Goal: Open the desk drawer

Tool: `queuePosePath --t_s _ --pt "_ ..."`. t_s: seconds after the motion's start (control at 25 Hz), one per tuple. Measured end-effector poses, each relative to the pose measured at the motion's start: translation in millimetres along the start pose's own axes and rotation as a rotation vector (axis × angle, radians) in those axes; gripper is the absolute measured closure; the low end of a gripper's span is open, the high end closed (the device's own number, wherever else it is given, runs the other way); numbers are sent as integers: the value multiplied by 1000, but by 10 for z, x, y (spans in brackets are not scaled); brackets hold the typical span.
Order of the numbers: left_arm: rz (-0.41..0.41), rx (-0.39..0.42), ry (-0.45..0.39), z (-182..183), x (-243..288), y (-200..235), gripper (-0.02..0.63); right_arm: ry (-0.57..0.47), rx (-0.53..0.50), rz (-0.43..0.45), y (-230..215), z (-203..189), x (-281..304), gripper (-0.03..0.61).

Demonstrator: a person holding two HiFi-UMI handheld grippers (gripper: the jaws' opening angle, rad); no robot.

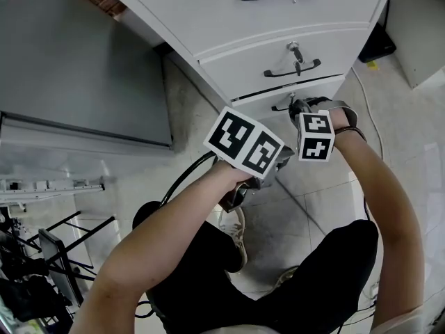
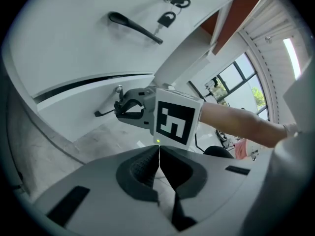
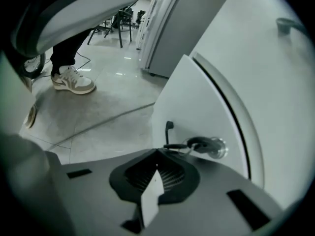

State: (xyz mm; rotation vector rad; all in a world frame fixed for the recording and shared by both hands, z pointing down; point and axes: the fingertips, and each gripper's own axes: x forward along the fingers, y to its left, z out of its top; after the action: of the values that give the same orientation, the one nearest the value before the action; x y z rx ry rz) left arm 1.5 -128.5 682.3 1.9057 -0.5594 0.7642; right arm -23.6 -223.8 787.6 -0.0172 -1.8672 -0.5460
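A white cabinet (image 1: 208, 19) stands on a tiled floor (image 1: 306, 207) at the far side of the scene; its bottom drawer (image 1: 254, 108) sits lowest, just above the floor, with a thin dark gap along its top edge. The right gripper (image 1: 300, 106) is at that drawer's black handle (image 1: 279, 107); in the right gripper view its jaws are closed together (image 3: 157, 152) with the handle's thin bar (image 3: 177, 145) running into their tips, so it has hold of the handle; just right of the grip a key (image 3: 214, 147) sits in the drawer's lock. Seen from the left gripper view, the end of the handle (image 2: 101, 113) sticks out to the left of the right gripper (image 2: 125, 107). The left gripper (image 1: 284, 157) hangs over the floor, nearer than the right one and to its left; its jaws (image 2: 158, 149) are pressed together with nothing between them. A pale shoe (image 1: 235, 228) rests on the floor below the arms.
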Motion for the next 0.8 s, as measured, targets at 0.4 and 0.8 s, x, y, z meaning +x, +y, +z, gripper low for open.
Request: queuePosePath --t_s 0.4,0.8 --pt "1 -31 -18 -42 -70 -4 604 0 -13 -83 -174 -100 -113 492" --pt "5 -44 -19 -69 -98 63 604 44 -35 -96 -168 -75 64 526"
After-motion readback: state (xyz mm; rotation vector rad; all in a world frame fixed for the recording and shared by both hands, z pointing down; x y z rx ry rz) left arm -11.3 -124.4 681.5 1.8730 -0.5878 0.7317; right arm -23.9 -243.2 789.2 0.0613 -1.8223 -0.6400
